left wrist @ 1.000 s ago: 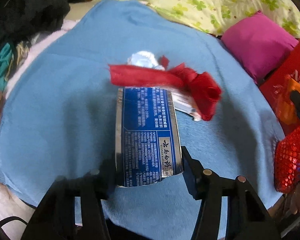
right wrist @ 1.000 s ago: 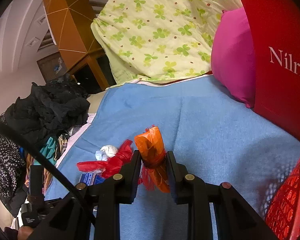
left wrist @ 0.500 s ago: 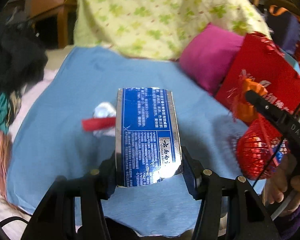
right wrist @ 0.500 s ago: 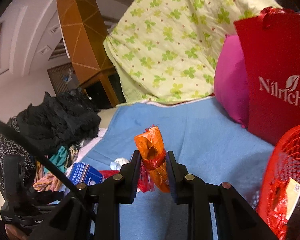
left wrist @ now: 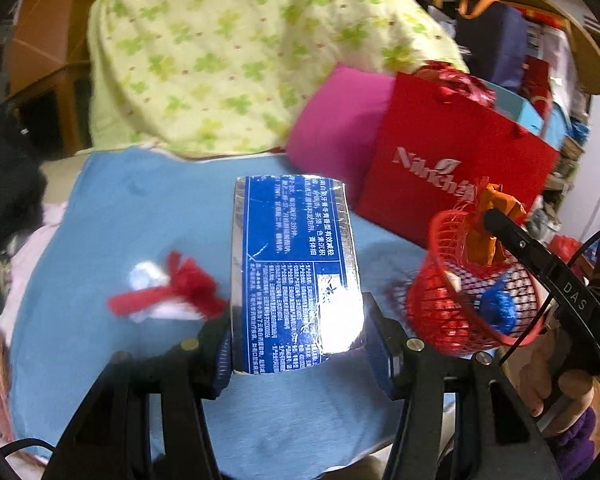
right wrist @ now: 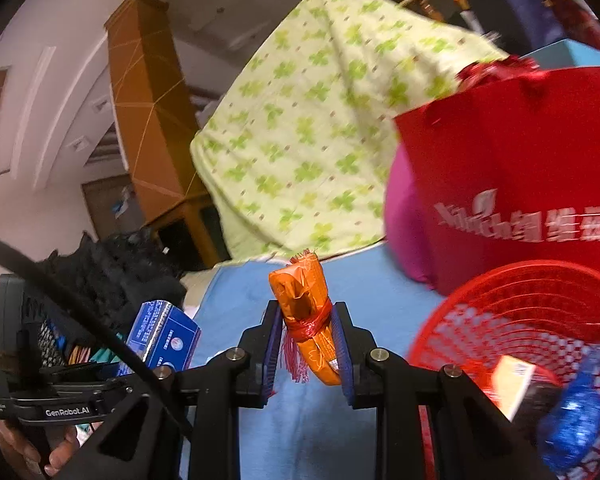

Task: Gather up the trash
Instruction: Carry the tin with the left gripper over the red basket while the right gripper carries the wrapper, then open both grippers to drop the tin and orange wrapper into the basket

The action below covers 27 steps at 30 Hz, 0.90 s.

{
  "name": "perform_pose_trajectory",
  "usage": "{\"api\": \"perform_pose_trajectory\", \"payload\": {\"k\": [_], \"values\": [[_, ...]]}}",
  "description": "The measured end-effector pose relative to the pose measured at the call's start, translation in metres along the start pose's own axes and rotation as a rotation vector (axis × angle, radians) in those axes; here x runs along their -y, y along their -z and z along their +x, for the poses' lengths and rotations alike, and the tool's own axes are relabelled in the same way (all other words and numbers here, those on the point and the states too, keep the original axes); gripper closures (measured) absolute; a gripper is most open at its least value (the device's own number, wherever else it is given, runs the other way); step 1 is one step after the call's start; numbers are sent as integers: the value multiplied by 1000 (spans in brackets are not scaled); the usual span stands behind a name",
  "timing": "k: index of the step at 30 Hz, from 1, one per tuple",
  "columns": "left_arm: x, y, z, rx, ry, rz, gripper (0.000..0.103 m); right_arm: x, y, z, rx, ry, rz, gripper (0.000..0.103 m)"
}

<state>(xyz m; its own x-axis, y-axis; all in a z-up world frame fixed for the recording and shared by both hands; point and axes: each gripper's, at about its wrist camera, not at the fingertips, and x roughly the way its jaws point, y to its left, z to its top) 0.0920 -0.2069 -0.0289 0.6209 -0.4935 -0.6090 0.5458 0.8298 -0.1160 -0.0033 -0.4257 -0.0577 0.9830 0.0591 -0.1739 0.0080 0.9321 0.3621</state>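
Right gripper [right wrist: 306, 354], wrapper [right wrist: 306, 312] beside basket [right wrist: 512, 312]

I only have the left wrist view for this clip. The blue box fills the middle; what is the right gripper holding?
Observer: The right gripper is shut on an orange wrapper tied with a red fringed band.
Operator: Anything in the red basket besides the blue thing?
Observer: Yes, the right wrist view looks into the red basket: a pale carton lies beside the blue crumpled piece.
Operator: What's on the blue box's other side?
Observer: The blue box has a round logo there.
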Motion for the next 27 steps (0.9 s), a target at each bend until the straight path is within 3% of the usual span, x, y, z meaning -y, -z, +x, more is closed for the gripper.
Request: {"api": "perform_pose_trajectory", "payload": {"k": [14, 21, 27], "values": [[75, -26, 19, 25, 176, 115, 45, 80, -18, -69, 173, 159, 174, 76], [120, -37, 52, -22, 290, 158, 45, 105, -19, -85, 207, 178, 259, 76], [151, -38, 81, -68, 329, 191, 44, 126, -17, -86, 195, 212, 333, 75]]}}
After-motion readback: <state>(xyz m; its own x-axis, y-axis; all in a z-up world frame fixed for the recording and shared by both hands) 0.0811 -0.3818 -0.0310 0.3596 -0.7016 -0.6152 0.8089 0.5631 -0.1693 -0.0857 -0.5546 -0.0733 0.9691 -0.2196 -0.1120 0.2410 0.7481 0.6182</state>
